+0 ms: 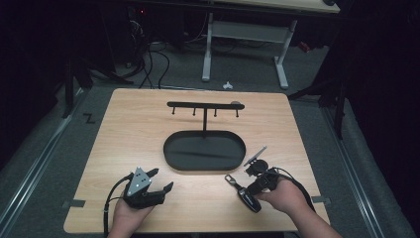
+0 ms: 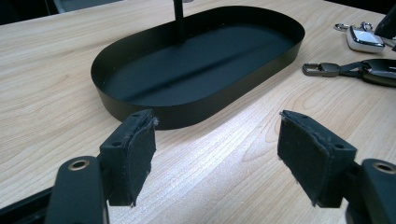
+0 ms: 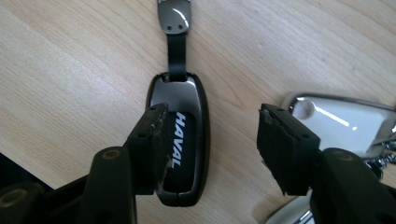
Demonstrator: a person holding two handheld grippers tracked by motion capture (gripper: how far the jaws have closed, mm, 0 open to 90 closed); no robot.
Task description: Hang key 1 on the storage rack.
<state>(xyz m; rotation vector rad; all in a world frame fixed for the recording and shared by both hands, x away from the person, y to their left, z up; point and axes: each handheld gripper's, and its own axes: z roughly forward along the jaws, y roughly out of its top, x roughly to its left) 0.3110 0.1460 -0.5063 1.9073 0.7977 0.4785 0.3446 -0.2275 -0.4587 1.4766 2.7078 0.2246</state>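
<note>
A black car key fob (image 3: 184, 140) marked HAVAL lies flat on the wooden table, its strap and metal clip (image 3: 173, 16) pointing away. My right gripper (image 3: 212, 114) hovers open just above it, the left jaw over the fob's edge and the right jaw off to its side. In the high view the black car key fob (image 1: 249, 198) sits at the front right under the right gripper (image 1: 251, 182). A shiny silver key fob (image 3: 345, 121) lies just right of it. My left gripper (image 1: 162, 178) rests open and empty at the front left, facing a black oval tray (image 2: 140, 60).
A black T-shaped hook stand (image 1: 204, 105) rises from the back of the oval tray (image 1: 171, 148) in the table's middle. In the left gripper view, the black fob (image 2: 373, 70) and silver fob (image 2: 366, 38) lie right of the tray. A white-legged desk (image 1: 245, 29) stands beyond the table.
</note>
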